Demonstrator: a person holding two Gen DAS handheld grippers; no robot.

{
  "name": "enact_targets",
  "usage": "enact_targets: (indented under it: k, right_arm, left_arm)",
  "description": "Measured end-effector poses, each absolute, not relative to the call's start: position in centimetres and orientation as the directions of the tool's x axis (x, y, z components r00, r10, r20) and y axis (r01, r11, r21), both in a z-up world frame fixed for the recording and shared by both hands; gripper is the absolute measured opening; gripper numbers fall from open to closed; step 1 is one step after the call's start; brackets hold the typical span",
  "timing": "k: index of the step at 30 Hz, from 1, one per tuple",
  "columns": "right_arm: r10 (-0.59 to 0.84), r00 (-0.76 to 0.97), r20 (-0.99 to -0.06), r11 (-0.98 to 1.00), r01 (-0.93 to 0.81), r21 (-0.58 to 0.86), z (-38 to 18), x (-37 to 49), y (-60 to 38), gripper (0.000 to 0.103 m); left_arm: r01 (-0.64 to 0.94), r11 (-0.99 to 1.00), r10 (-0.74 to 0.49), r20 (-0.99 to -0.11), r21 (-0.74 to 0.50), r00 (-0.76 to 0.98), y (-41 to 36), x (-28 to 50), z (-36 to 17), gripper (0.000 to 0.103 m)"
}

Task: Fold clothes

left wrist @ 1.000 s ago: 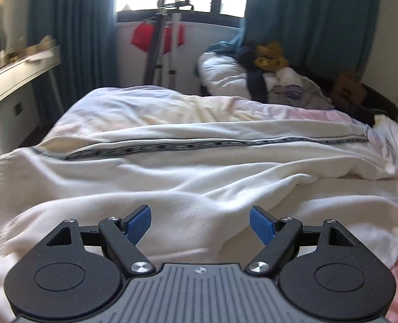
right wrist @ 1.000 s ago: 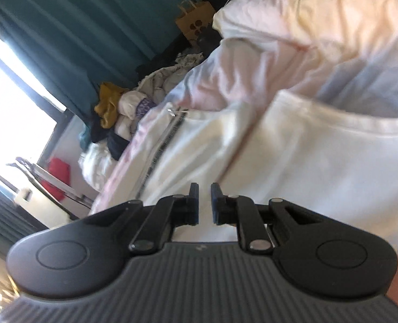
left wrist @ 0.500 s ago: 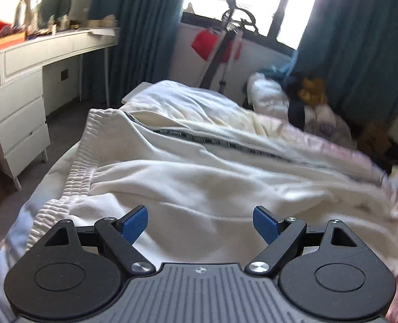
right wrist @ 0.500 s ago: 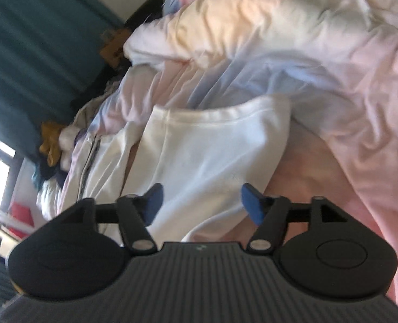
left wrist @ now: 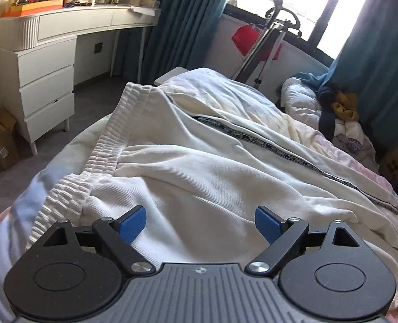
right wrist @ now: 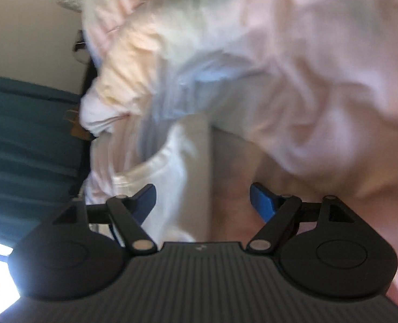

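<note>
On bed: white trousers point(left wrist: 199, 167) spread flat, waistband toward dresser point(left wrist: 37, 75).
We see L gripper point(left wrist: 200, 222) and R gripper point(right wrist: 202, 202) both w/ jaws apart, nothing gripped; R view blurred.

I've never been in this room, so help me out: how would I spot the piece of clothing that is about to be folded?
Look at the bed near the white chest of drawers. Spread across it lies a pair of white trousers, with a gathered, ribbed waistband at the drawer-side edge. Unlike the pale bedding around them, they carry a dark patterned stripe down the leg.
</note>
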State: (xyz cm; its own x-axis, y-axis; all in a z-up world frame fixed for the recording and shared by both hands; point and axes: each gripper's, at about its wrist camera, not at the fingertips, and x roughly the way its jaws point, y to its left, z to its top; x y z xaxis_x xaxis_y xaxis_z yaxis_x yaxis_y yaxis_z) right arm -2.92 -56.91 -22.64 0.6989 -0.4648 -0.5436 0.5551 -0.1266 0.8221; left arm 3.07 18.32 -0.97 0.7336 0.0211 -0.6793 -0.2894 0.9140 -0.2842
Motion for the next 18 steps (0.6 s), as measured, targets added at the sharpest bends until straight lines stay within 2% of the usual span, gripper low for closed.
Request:
enact_targets:
  k: [2, 4, 5, 6, 7, 8, 11, 14, 18]
  right_arm:
    - [-0.448, 0.716, -0.535, -0.086, 0.561, 0.823, -23.0, -1.9, -57.6, 0.066]
    - [-0.440, 0.718, -0.539, -0.084, 0.565, 0.821, -23.7, -1.5, -58.1, 0.063]
    - [-0.432, 0.717, -0.547, -0.070, 0.578, 0.813, -23.9, -1.2, -58.3, 0.054]
    - [-0.425, 0.715, -0.555, -0.055, 0.591, 0.804, -24.0, -0.8, -58.5, 0.040]
    - [-0.420, 0.716, -0.558, -0.043, 0.598, 0.800, -24.0, -0.6, -58.5, 0.033]
    - [-0.418, 0.718, -0.557, -0.032, 0.601, 0.798, -23.8, -0.4, -58.4, 0.019]
    - [-0.458, 0.706, -0.539, 0.020, 0.615, 0.788, -22.4, -0.1, -58.2, 0.010]
    - [-0.507, 0.726, -0.465, 0.141, 0.602, 0.786, -20.1, 0.4, -57.4, 0.009]
    - [-0.555, 0.737, -0.386, 0.295, 0.608, 0.737, -16.9, 1.3, -55.9, 0.009]
  left_arm:
    - [-0.338, 0.900, 0.068, -0.676, -0.276, 0.733, 18.7, 2.9, -1.0, 0.090]
    - [-0.364, 0.878, 0.072, -0.666, -0.311, 0.743, 19.5, 2.6, -1.0, 0.090]
    - [-0.371, 0.862, 0.059, -0.659, -0.345, 0.750, 20.1, 2.4, -0.9, 0.090]
    - [-0.378, 0.847, 0.046, -0.656, -0.374, 0.753, 20.6, 2.2, -0.9, 0.090]
    - [-0.385, 0.829, 0.030, -0.655, -0.406, 0.755, 21.2, 1.8, -0.7, 0.090]
    - [-0.391, 0.810, 0.015, -0.652, -0.436, 0.758, 21.8, 1.4, -0.4, 0.090]
    - [-0.415, 0.740, -0.033, -0.645, -0.530, 0.764, 24.0, -0.3, 0.4, 0.090]
    - [-0.440, 0.674, -0.104, -0.666, -0.593, 0.738, 26.1, -2.0, 0.7, 0.090]
    - [-0.524, 0.624, -0.203, -0.768, -0.580, 0.608, 27.2, -2.9, -0.5, 0.090]
